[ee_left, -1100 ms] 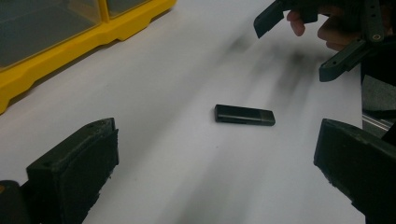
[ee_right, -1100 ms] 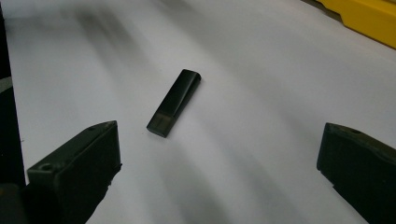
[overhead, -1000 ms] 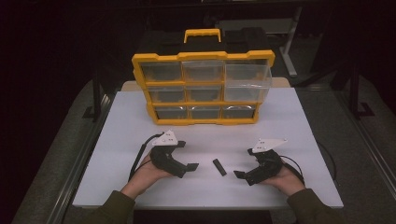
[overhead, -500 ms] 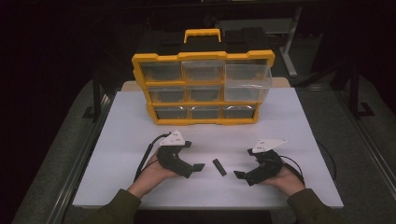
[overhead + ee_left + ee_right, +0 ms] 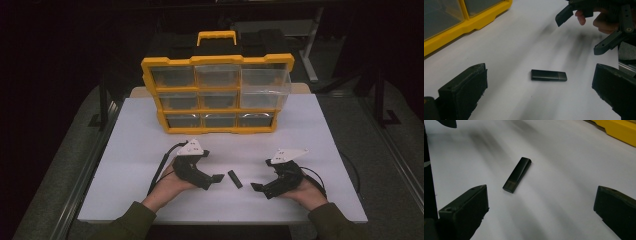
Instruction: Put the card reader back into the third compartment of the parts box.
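- Lying flat on the white table (image 5: 140, 135), between the two grippers: small black stick (image 5: 234, 178), shaped like a USB drive, with one end slightly lighter, perhaps a cap.
- Looks light, stiff and smooth; probably hard plastic, likely to skid on the slick tabletop if nudged from one side only.
- Sits low, so little height to grab; best taken across the two long sides near the middle, jaws lowered almost to the table.
- End-to-end hold judged poorer: longer span, and the cap end may slip off.
- Left gripper (image 5: 217, 178) just beside the stick's left, jaws spread wide, holding nothing; in the left gripper view, stick (image 5: 549, 75) lies crosswise ahead between the fingers (image 5: 464, 90).
- Right gripper (image 5: 258, 187) near on the other side, also spread wide and empty; in the right gripper view, stick (image 5: 517, 174) lies ahead, closer to the left-hand finger (image 5: 465, 210).
- Yellow organiser (image 5: 218, 95) stands well apart at the table's far side, clear drawers shut except one upper right drawer that seems pulled forward.
- Nothing between either gripper and the stick; only real hindrance judged to be the two grippers crowding each other if both close in.
- Cables trail beside each hand, away from the stick.
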